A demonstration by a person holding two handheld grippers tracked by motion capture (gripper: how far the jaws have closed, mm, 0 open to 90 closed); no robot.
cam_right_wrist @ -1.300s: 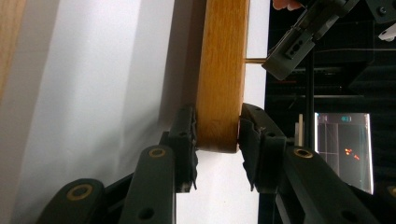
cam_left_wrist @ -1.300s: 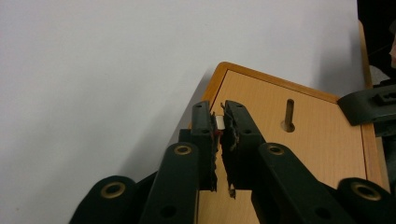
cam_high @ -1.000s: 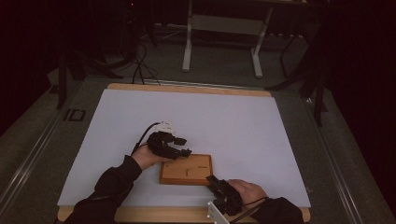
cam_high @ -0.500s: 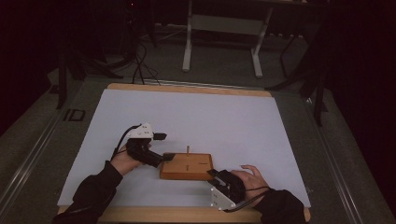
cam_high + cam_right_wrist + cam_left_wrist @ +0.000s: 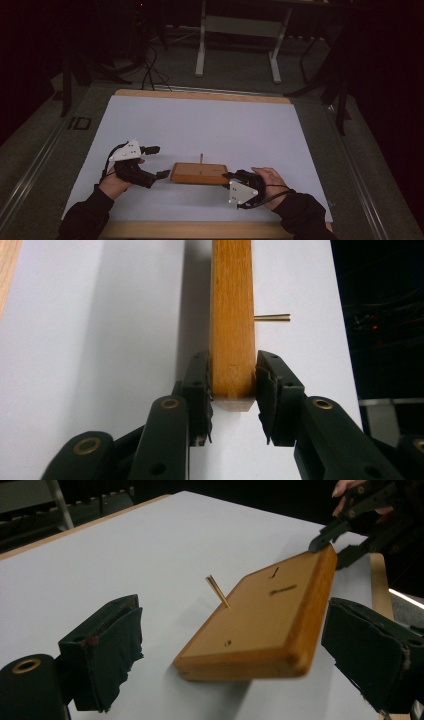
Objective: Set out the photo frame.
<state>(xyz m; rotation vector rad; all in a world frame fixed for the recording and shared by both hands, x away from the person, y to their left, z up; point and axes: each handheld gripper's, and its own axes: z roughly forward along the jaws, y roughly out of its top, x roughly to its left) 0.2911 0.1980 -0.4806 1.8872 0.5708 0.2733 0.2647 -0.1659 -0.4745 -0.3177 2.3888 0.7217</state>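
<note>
right gripper (image 5: 227, 176) pinches the wooden board (image 5: 199, 173) by its 3 o'clock edge, lifting it off the table (image 5: 240, 125) | left gripper (image 5: 157, 161) at 9 o'clock, jaws just spread wide, nothing between | thin pin (image 5: 201, 157) upright in board, so it's kept fairly level

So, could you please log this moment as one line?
right tongs: shut on wooden board | left tongs: open, just released | pin: upright in board
</note>
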